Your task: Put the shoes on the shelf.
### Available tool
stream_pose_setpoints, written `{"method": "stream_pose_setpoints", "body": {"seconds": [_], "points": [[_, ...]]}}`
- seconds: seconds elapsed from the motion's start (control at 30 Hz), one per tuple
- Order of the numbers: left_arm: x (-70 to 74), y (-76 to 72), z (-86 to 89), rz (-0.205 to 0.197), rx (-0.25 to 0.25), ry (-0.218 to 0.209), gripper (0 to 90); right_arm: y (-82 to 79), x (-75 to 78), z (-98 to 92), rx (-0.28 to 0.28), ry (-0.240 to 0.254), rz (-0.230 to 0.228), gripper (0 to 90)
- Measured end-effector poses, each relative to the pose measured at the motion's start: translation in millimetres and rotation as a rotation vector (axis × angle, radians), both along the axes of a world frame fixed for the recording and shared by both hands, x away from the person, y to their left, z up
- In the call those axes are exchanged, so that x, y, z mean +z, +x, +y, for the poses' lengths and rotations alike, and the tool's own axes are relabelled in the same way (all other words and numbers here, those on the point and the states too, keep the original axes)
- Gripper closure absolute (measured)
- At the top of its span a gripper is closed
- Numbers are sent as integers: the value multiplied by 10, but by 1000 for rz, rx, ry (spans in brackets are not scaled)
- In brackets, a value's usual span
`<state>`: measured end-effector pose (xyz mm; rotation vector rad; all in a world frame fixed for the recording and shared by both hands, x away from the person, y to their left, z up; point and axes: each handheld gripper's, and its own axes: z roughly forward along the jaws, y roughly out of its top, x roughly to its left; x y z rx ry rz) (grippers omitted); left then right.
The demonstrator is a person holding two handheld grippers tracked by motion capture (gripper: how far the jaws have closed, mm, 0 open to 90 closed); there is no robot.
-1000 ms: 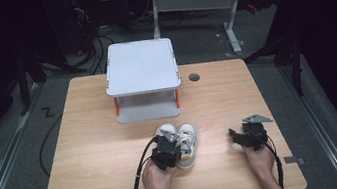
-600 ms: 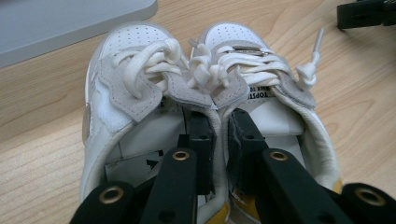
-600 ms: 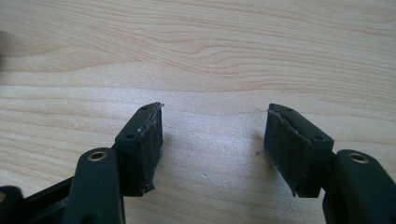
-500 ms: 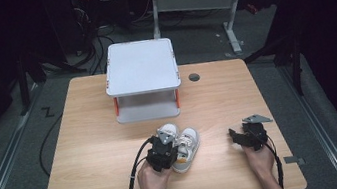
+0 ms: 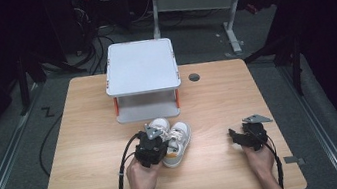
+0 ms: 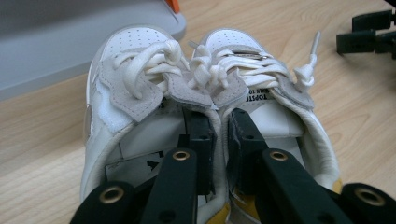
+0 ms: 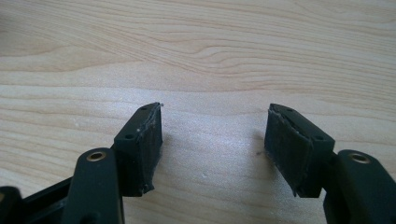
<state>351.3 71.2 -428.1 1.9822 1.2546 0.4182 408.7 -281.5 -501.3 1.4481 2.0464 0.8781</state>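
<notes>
Below frame centre on the surface (image 5: pixel 87 137), left gripper (image 6: pixel 219 135) pinches the shoes' (image 5: pixel 173 137) two inner collars together; toes point up-frame at the shelf (image 5: pixel 141 68). Right gripper (image 7: pixel 212 140) open, empty, lower right.

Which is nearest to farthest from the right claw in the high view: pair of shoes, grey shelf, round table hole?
From the right claw:
1. pair of shoes, to its left, held in the left claw.
2. round table hole, beyond it, far side.
3. grey shelf, far left.
</notes>
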Motion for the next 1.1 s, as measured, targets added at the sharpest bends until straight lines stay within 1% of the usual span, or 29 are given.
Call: {"method": "stream_pose_setpoints", "body": {"seconds": [0.03, 0.13, 0.23, 0.33, 0.37, 0.4, 0.43, 0.5, 0.57, 0.73, 0.77, 0.8, 0.83, 0.87, 0.9, 0.93, 1.0, 1.07, 1.1], "points": [[28, 30, 31, -5, 7, 6, 813, 1, 0, -2, 2, -2, -2, 367], [52, 68, 56, -9, 12, 15, 812, 1, 0, -1, 2, -1, -1, 367], [97, 140, 101, -18, 26, 13, 812, 1, 0, -1, 2, -1, -1, 366], [115, 183, 122, -20, 32, 6, 812, 1, 0, -1, 2, -1, -1, 366], [127, 220, 135, -26, 36, 13, 813, 1, 0, -1, 2, -1, -1, 366], [127, 220, 135, -26, 36, 13, 813, 1, 0, -1, 2, -1, -1, 366], [135, 267, 148, -30, 41, 20, 813, 0, 0, 0, 0, 0, 0, 366], [136, 296, 164, -31, 46, 22, 813, 0, 0, 0, 0, 0, 0, 366], [131, 345, 186, -32, 56, 21, 813, 0, 0, 1, 1, 1, 0, 366], [117, 481, 216, -38, 75, 52, 813, 0, 0, 3, 0, 1, 1, 367], [100, 528, 229, -42, 88, 50, 812, 1, 0, 4, 0, 1, 1, 368], [100, 528, 229, -42, 88, 50, 812, 1, 0, 4, 0, 1, 1, 368], [74, 582, 254, -41, 99, 51, 812, 1, 0, 3, 5, -1, -1, 380], [74, 582, 254, -41, 99, 51, 812, 1, 0, 3, 5, -1, -1, 380], [44, 634, 267, -41, 114, 51, 812, -1, 1, 7, 8, -1, -1, 399], [44, 634, 267, -41, 114, 51, 812, -1, 1, 7, 8, -1, -1, 399], [2, 717, 272, -55, 132, 66, 811, -6, 3, 12, 19, -1, -3, 431], [-7, 746, 273, -62, 141, 67, 810, -7, 3, 13, 27, -3, -6, 442], [-23, 807, 273, -68, 156, 69, 810, -7, 3, 15, 27, -2, -6, 442]]}}
